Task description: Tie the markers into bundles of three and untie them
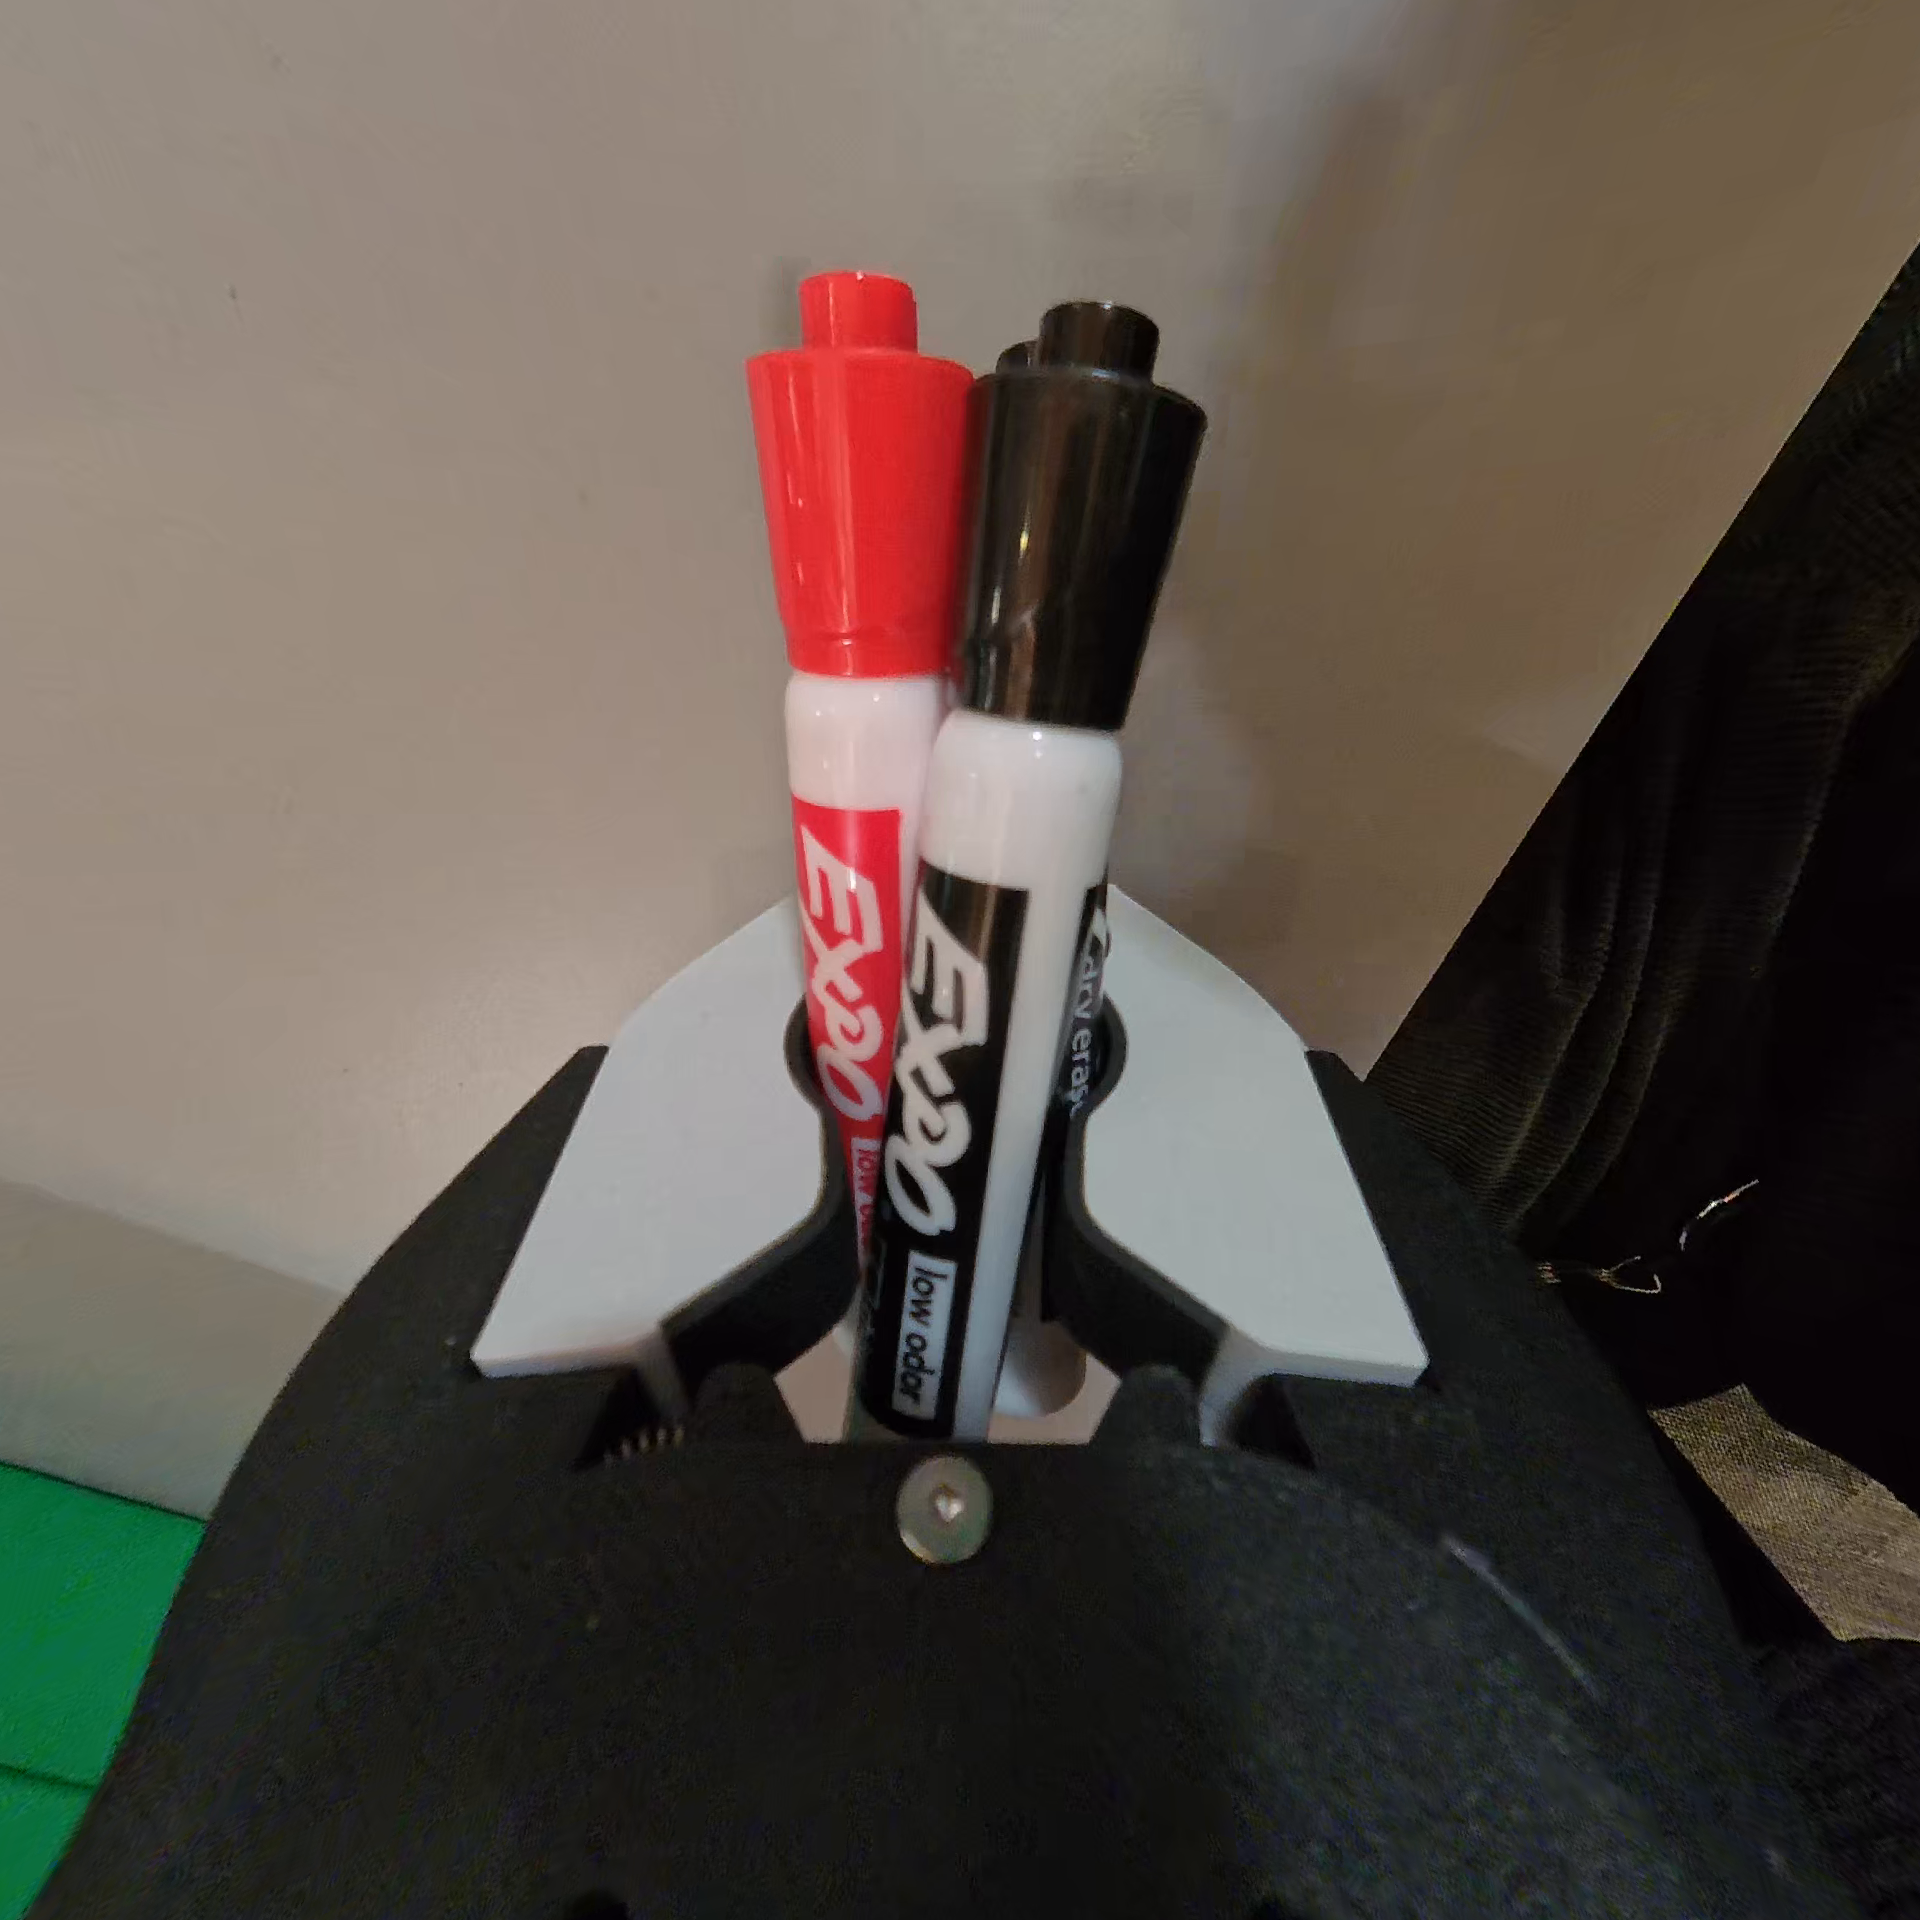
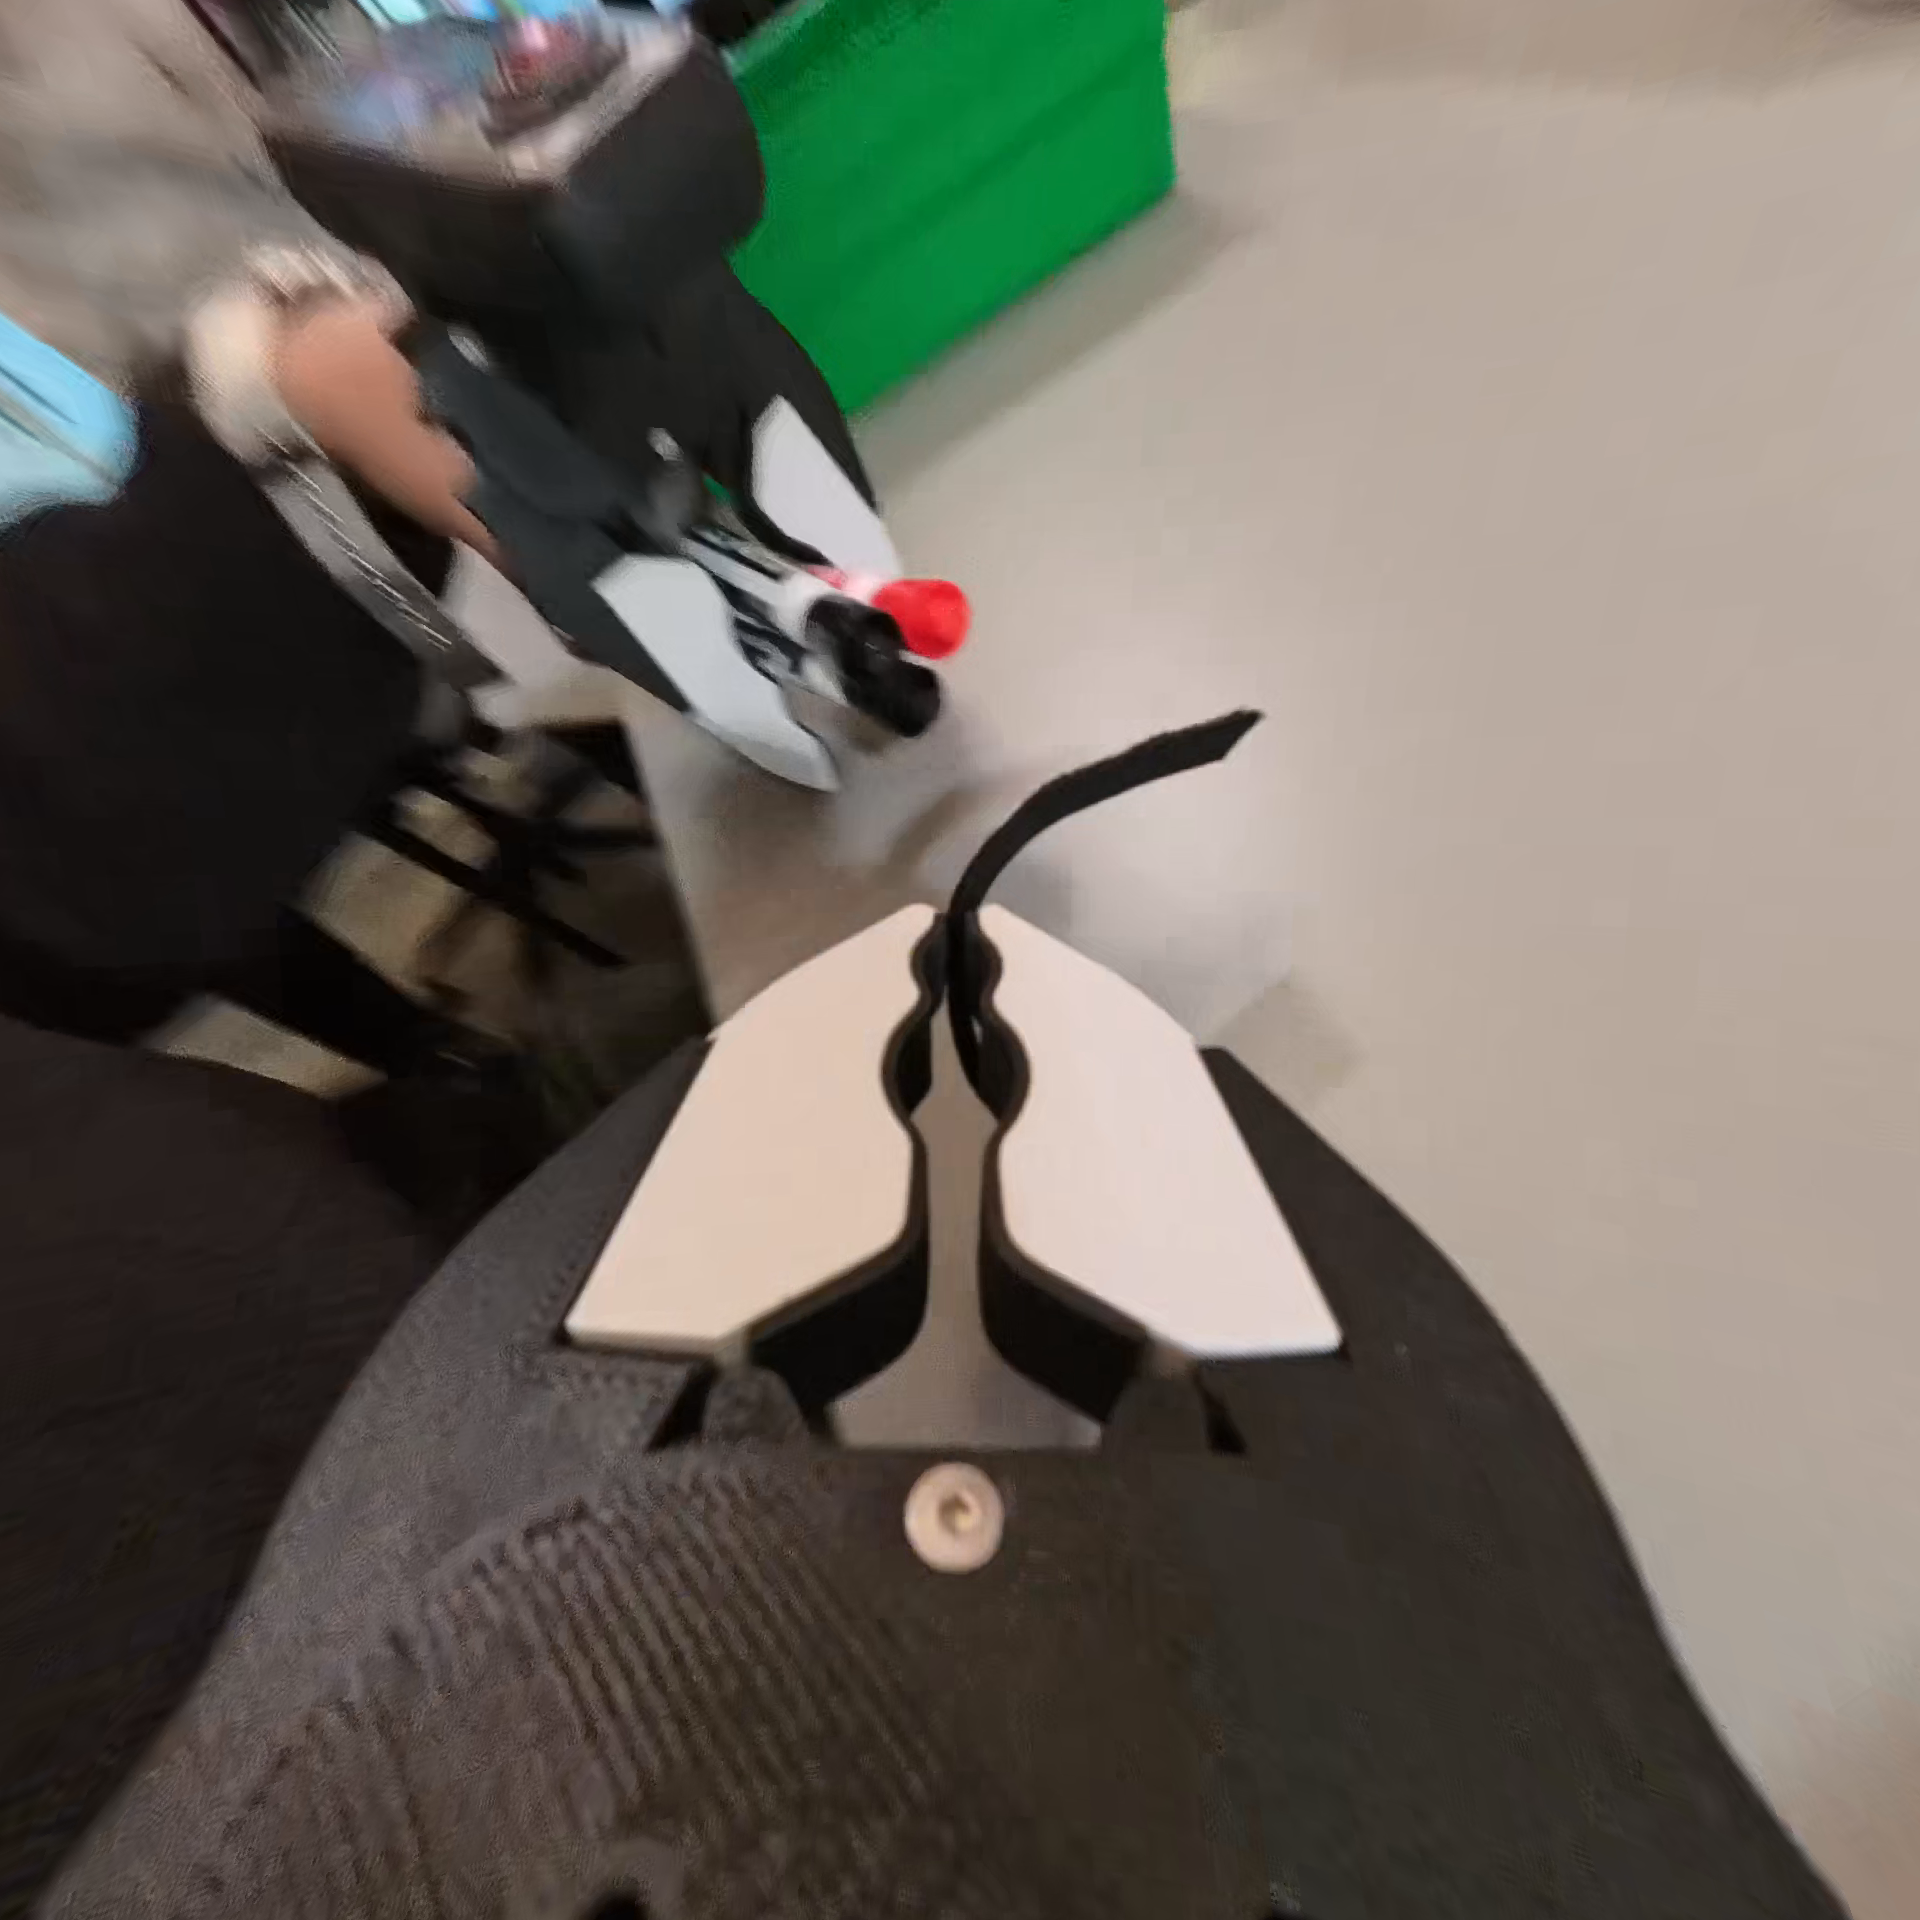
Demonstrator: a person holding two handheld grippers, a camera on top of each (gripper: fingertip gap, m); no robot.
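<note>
My left gripper (image 1: 956,935) is shut on a bundle of markers that stick out forward between its white fingers (image 1: 686,1174). A red-capped marker (image 1: 852,499) is on the left and a black-capped marker (image 1: 1070,540) on the right. The cap of a third, black one (image 1: 1016,358) peeks out behind them. My right gripper (image 2: 961,920) is shut on a black strap (image 2: 1091,774) that curls up and to the right from its tips. The right wrist view shows the left gripper (image 2: 857,665) blurred at upper left, with the red cap (image 2: 925,618) and black caps (image 2: 883,686).
A grey table (image 2: 1507,623) lies under both grippers, with its edge (image 2: 665,883) at the left. A green box (image 2: 956,177) stands at the back. A person's hand (image 2: 364,416) holds the left gripper. Dark cloth (image 1: 1714,935) hangs at the right of the left wrist view.
</note>
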